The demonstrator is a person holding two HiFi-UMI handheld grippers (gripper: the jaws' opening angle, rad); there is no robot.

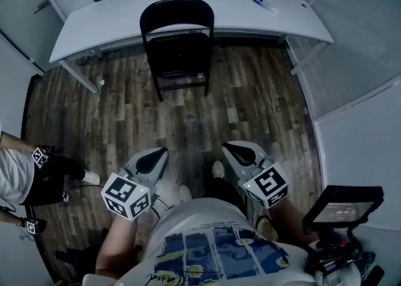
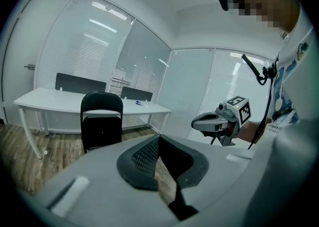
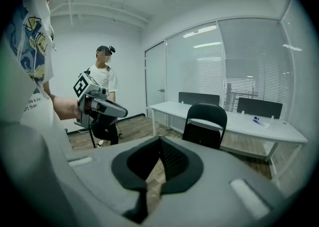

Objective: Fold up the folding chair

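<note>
The black folding chair (image 1: 177, 40) stands unfolded on the wood floor, its seat tucked against the white desk (image 1: 88, 27). It is some way ahead of both grippers. My left gripper (image 1: 161, 152) and right gripper (image 1: 229, 147) are held side by side near my body, pointing at the chair, both shut with nothing in them. In the left gripper view the closed jaws (image 2: 159, 139) frame the chair (image 2: 101, 119), with the right gripper (image 2: 195, 124) off to the right. In the right gripper view the closed jaws (image 3: 159, 141) point toward the chair (image 3: 205, 124), with the left gripper (image 3: 123, 113) at left.
A small blue and white item (image 1: 263, 4) lies on the desk. Another person (image 3: 104, 79) stands at the left of the room. A monitor rig (image 1: 341, 206) is at my right. Glass partitions (image 1: 351, 59) close in the right side.
</note>
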